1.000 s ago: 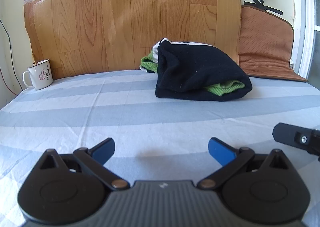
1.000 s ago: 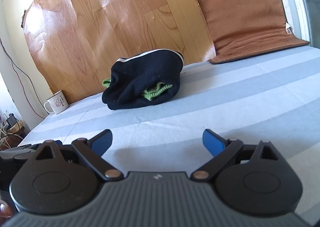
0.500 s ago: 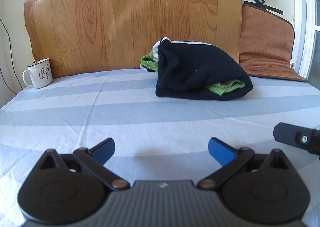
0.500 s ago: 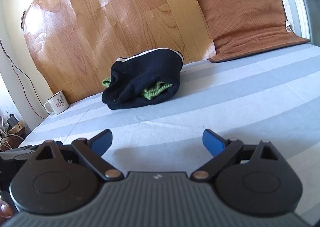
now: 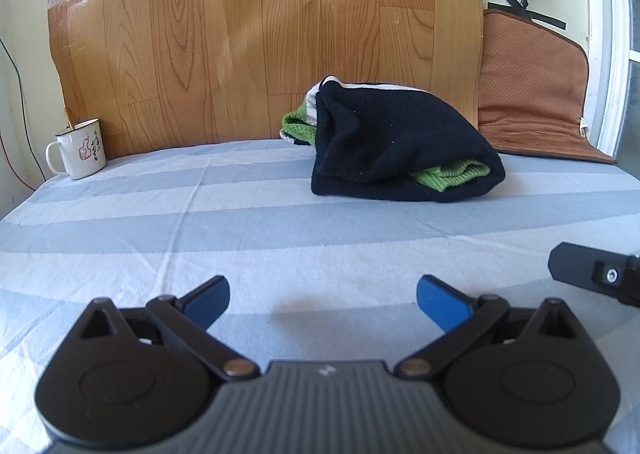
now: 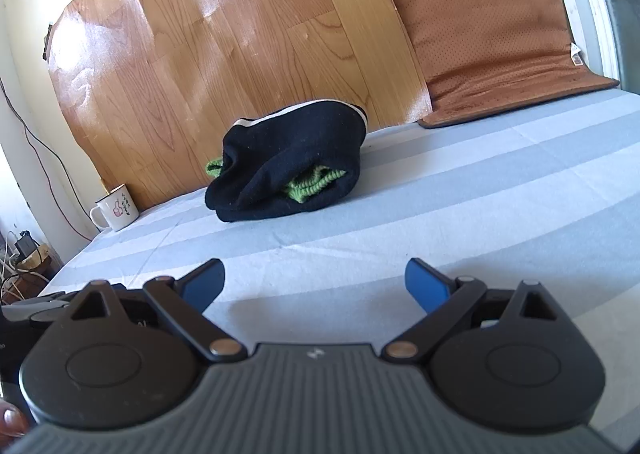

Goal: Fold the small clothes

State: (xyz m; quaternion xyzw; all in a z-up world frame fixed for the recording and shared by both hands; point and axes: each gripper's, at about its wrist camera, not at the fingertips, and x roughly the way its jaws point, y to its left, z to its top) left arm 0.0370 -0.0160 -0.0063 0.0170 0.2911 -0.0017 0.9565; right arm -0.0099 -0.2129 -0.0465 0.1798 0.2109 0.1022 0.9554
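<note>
Almost nothing is changed from a second ago: the left gripper (image 5: 323,302) and right gripper (image 6: 315,286) are both held low over the striped sheet (image 5: 240,238), fingers spread wide, nothing pinched. The dark garment (image 5: 400,146) (green knit showing inside it) is seen bundled near the wooden board (image 5: 260,34), well apart from both grippers, and looks already folded. A mug (image 5: 80,148) is left far to its left. Judged: pause between pieces.
</note>
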